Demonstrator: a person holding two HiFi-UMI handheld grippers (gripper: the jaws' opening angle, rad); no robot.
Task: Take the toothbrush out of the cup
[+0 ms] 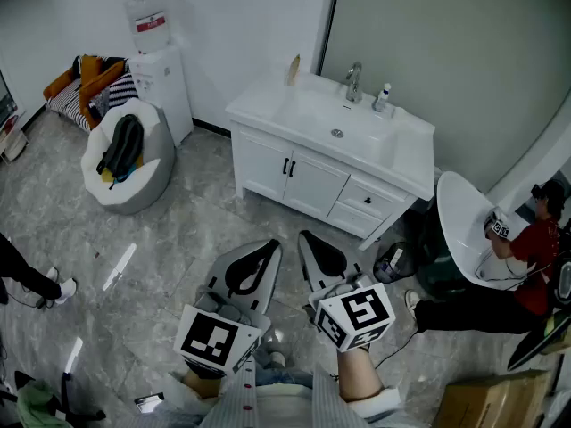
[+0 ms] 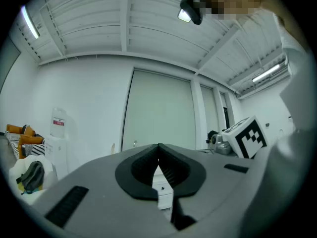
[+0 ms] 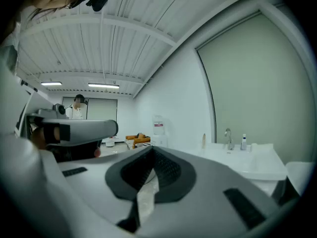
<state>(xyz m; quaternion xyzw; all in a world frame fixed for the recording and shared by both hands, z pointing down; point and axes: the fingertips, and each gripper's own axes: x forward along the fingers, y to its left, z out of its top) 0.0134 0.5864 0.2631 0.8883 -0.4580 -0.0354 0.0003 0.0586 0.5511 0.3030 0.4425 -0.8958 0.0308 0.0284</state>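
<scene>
Toothbrush and cup cannot be told for sure: only a slim tan thing (image 1: 293, 68) stands at the far left corner of the white vanity (image 1: 401, 150). Near, well apart from it, the left gripper (image 1: 270, 248) and right gripper (image 1: 308, 237) have jaws closed tip to tip, holding nothing.

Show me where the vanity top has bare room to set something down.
The widest bare patch lies right of the basin, out to the right edge of the countertop. A narrower strip runs left of the basin. The back is crowded: faucet, small bottle, a tan object at the corner.
</scene>
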